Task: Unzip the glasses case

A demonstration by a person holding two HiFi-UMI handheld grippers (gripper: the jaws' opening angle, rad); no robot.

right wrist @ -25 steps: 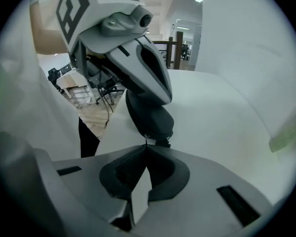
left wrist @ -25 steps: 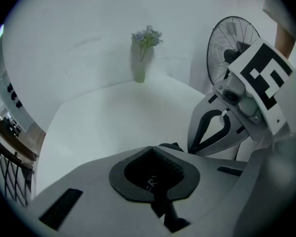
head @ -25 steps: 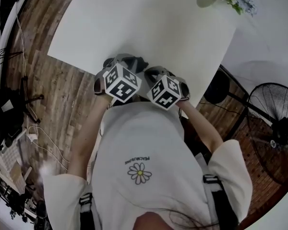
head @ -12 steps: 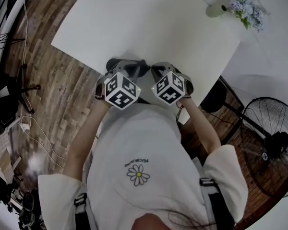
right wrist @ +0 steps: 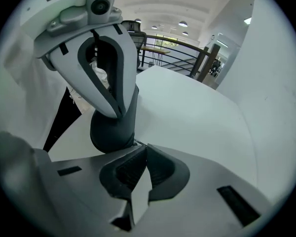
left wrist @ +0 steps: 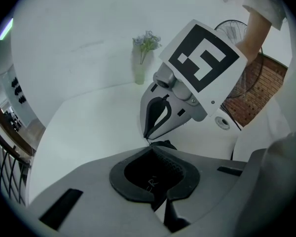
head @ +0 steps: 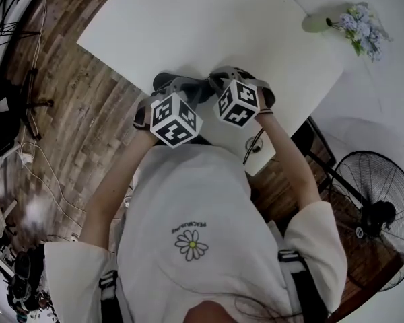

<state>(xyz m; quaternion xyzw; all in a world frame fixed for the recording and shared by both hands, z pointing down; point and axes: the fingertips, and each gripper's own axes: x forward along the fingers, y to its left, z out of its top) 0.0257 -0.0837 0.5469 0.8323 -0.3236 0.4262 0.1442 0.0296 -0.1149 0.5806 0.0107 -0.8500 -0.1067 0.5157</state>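
White tabletop point(head: 209, 25) bears rounded dark glasses case point(right wrist: 108, 132).

**Head view:** two marker cubes point(head: 175, 118) are covering the jaws of both grippers; the glasses case point(head: 165, 81) is showing only as a dark sliver at 12 o'clock of the left cube; the fan point(head: 384, 214) is being cut by the frame edge at 4 o'clock; the person's head point(head: 212, 313) is being cropped at 6 o'clock.

**Left gripper view:** the left gripper point(left wrist: 154, 162) is clamping the glasses case, its body lying mostly behind the pads point(left wrist: 119, 181); pale lettering point(left wrist: 152, 182) on it is proving too dim to read.

**Right gripper view:** the right gripper point(right wrist: 142, 149) is standing closed; whether anything thin is sitting between its tips is too small to tell.
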